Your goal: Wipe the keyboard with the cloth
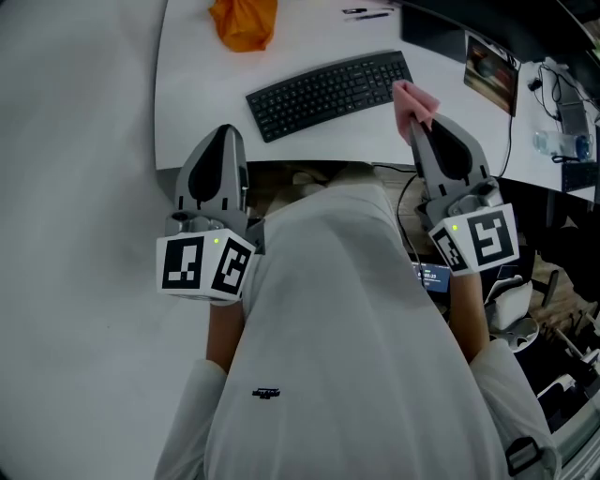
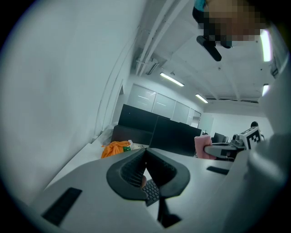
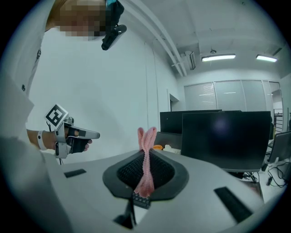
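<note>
Keyboard: the black flat keyboard lies keys-up on the white desk, near the desk's front edge.
Keyboard's long axis: it runs slantwise to that edge, with its left end nearer you and its right end farther in on the desk.
Cloth: you hold the pink knitted cloth at the keyboard's right end. It overlaps the end keys in the head view, and you cannot tell there whether it touches them.
Cloth's lie: it is a narrow folded strip along the seam of the jaws, with a bunched end sticking out past the tips toward the keyboard.
Right gripper: the right gripper has its jaws pressed onto the cloth and points at the keyboard's right end.
Left gripper: the left gripper has its jaws pressed together with nothing between them. Its tips are at the desk's front edge, nearer you than the keyboard's left end.
Beyond the keyboard: a crumpled orange bag sits farther back on the desk, behind the keyboard's left end.
</note>
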`<action>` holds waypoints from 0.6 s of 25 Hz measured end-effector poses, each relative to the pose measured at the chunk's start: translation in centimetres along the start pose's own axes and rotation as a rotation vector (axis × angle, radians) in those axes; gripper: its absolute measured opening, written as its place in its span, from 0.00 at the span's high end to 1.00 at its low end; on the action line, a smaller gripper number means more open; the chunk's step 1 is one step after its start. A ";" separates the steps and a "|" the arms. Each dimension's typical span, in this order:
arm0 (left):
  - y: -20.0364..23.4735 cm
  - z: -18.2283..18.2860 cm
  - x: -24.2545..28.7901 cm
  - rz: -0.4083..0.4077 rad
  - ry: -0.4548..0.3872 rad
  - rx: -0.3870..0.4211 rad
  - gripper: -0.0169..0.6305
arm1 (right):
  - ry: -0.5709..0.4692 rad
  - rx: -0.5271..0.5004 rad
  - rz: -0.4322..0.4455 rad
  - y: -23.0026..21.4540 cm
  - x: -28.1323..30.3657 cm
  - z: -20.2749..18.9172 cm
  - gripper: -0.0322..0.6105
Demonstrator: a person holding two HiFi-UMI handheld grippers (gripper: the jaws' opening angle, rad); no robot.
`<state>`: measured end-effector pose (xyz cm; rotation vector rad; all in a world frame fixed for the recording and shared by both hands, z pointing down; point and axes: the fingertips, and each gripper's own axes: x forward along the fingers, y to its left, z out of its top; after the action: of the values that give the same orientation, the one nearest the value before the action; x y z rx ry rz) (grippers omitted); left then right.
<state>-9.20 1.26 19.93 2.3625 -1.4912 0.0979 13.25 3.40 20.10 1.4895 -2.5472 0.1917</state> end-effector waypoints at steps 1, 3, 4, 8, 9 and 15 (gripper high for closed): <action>-0.1 -0.1 0.0 0.000 0.001 -0.001 0.95 | 0.001 0.004 -0.002 0.0 0.1 0.0 0.92; -0.1 -0.1 0.0 -0.002 0.002 -0.004 0.95 | -0.007 0.014 -0.007 -0.2 0.3 0.2 0.92; -0.2 -0.1 0.1 -0.003 0.001 -0.006 0.95 | -0.012 0.018 -0.008 -0.3 0.4 0.4 0.92; -0.4 -0.1 0.1 -0.007 -0.002 -0.010 0.95 | -0.020 0.014 -0.008 -0.5 0.8 0.7 0.92; -0.4 -0.1 0.1 -0.009 -0.002 -0.010 0.95 | -0.020 0.013 -0.007 -0.5 0.9 0.7 0.92; -0.4 -0.2 -0.2 -0.012 -0.006 -0.028 0.95 | -0.013 0.011 -0.008 -0.1 0.9 1.0 0.92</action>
<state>-8.93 1.66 19.98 2.3517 -1.4713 0.0661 12.79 2.44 19.32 1.5095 -2.5538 0.1956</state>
